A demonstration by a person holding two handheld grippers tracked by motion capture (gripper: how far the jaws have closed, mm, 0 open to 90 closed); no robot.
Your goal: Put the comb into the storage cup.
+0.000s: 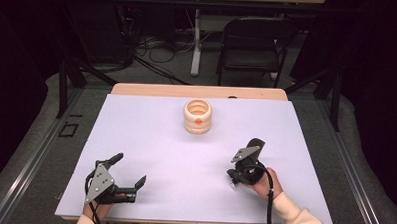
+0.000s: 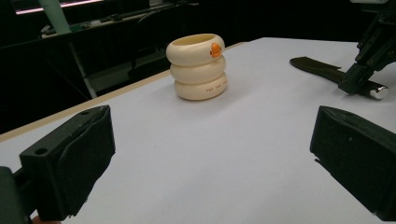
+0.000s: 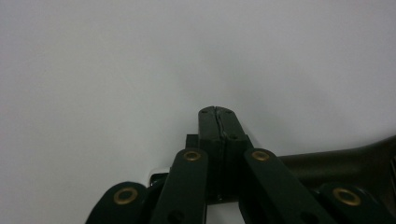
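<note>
A cream stack of three rings point(image 1: 198, 117) with a small orange spot stands at the middle back of the white table point(image 1: 150, 135); the left gripper view has the stack point(image 2: 198, 67) ahead. My left gripper point(image 1: 130, 169) rests at the front left, open, nothing between its pads point(image 2: 70, 158). My right gripper point(image 1: 236, 174) is at the front right, tilted down at the table, jaws shut tip to tip point(image 3: 217, 114). A flat dark strip point(image 2: 317, 67) with a silver end point(image 2: 378, 92) lies under it; the strip point(image 3: 336, 158) passes behind the tips.
The table's wooden far edge point(image 1: 197, 91) runs just behind the ring stack. A black folding chair point(image 1: 254, 44) and a table leg with cables point(image 1: 196, 47) stand on the floor beyond. Wide bare white surface lies between the two grippers.
</note>
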